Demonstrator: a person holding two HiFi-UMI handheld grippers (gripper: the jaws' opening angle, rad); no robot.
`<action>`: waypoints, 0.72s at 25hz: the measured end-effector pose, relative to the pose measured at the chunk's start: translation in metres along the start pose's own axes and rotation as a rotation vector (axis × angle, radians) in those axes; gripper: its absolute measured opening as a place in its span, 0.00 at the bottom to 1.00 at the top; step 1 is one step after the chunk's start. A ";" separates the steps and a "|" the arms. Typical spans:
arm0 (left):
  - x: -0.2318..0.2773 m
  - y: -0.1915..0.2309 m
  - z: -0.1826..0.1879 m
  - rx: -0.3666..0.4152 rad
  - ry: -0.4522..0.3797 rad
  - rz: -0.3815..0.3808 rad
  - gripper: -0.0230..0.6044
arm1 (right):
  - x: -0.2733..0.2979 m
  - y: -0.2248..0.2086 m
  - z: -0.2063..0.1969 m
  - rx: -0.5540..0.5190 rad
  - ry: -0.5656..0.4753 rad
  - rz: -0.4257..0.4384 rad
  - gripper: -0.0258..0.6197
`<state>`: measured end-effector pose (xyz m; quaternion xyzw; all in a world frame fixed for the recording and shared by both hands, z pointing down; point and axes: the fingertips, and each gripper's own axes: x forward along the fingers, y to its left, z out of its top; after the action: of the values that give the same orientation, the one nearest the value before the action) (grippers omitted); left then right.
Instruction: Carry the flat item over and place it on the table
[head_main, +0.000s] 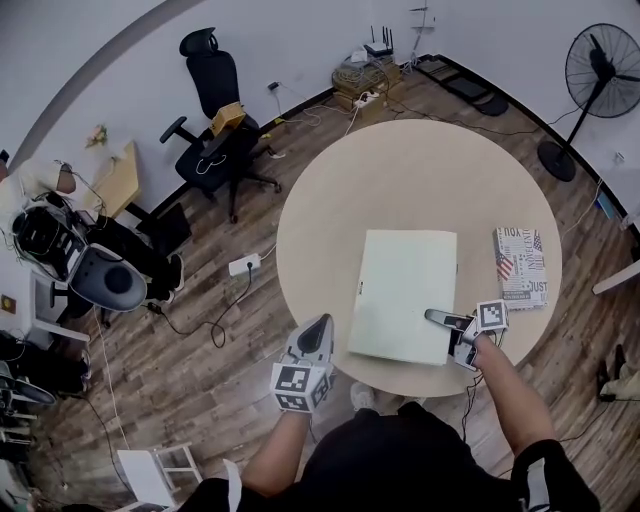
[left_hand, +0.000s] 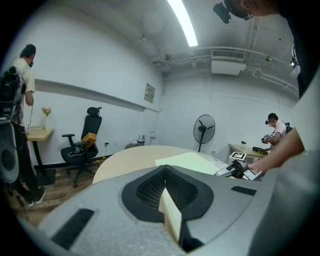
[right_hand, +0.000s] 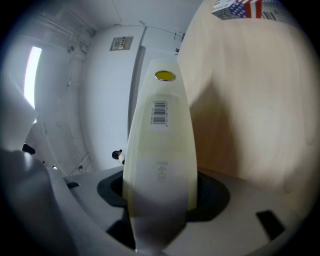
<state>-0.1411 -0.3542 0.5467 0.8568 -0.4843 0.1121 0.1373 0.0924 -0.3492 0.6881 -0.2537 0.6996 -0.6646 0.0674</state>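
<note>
fig. my right claw (head_main: 440, 319) clamped on the pale green flat item (head_main: 400, 285), which is on the round table (head_main: 400, 170) near its front edge.
head view: shows the item's whole outline, my grip at its near right corner, and my left claw (head_main: 320, 325) off the table over the wood floor (head_main: 200, 370). right gripper view adds: a barcode (right_hand: 160, 112) and yellow sticker (right_hand: 165, 76) on the item, which fills the middle and hides the far room; whether it rests fully flat is unclear. left gripper view adds: my left jaws together, holding nothing, my own claw body blocking the lower half, and a person (left_hand: 274, 131) at a far desk. around: flag-printed box (head_main: 521, 265) near the item, not touching; office chair (head_main: 215, 110); standing fan (head_main: 603, 72).
</note>
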 end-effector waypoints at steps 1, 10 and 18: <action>0.000 -0.001 -0.002 -0.002 0.003 0.007 0.04 | 0.002 -0.003 -0.001 0.034 0.007 0.014 0.47; -0.005 0.001 -0.012 -0.004 0.023 0.033 0.04 | 0.016 -0.023 -0.004 0.071 0.057 -0.022 0.48; 0.001 -0.010 -0.019 -0.016 0.032 0.013 0.04 | 0.015 -0.025 0.000 0.041 0.031 -0.103 0.54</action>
<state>-0.1328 -0.3430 0.5639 0.8505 -0.4885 0.1228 0.1513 0.0857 -0.3553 0.7157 -0.2774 0.6730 -0.6851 0.0275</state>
